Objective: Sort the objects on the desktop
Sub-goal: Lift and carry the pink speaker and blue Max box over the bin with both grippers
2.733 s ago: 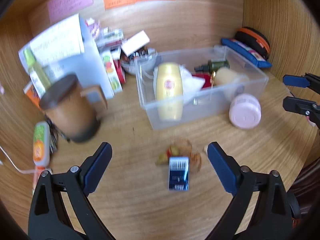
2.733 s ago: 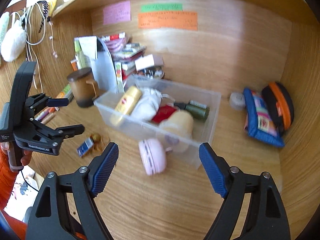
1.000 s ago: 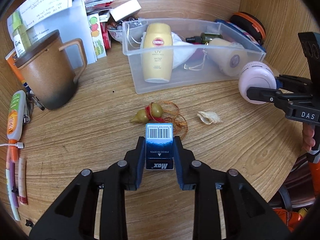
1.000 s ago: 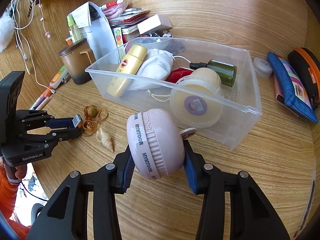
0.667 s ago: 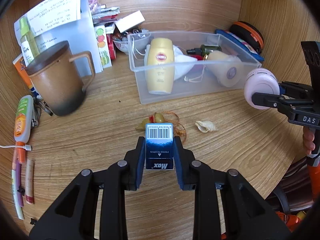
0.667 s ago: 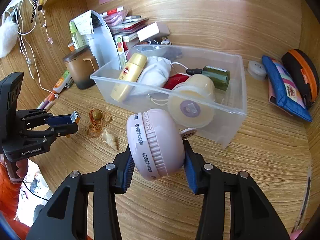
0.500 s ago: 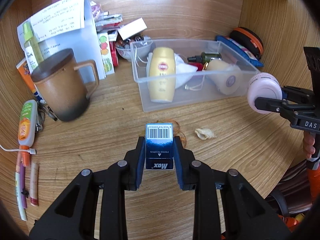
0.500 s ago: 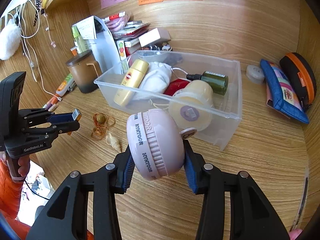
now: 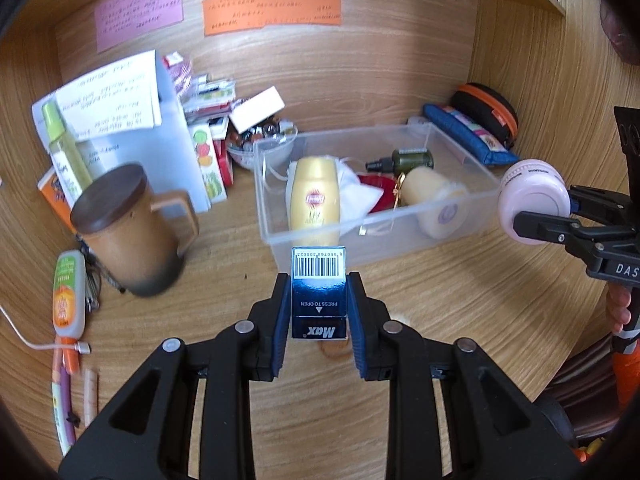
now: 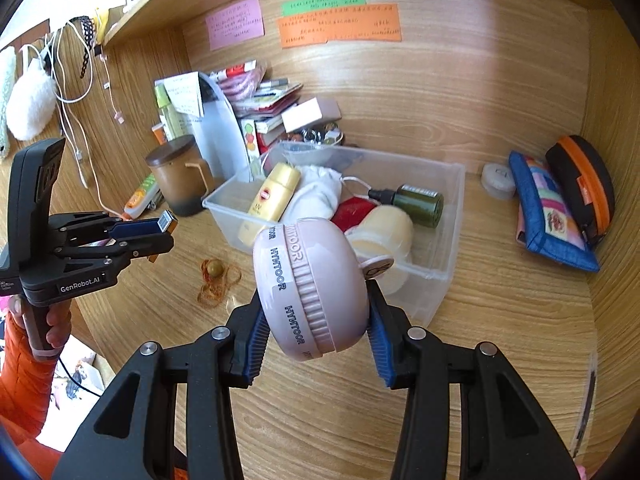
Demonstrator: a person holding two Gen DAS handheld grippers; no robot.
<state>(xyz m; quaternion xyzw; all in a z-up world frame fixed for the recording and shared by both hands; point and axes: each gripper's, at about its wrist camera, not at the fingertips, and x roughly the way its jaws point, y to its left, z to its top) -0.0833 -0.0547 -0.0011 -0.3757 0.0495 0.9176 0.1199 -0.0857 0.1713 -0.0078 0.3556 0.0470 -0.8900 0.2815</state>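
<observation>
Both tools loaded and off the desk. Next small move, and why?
Probably carry the left tool forward over the clear bin and release there: it is shut on the small blue box, already clear of the desk, with the bin's near wall just ahead.

Home study desk: sticky notes, lidded mug.
</observation>
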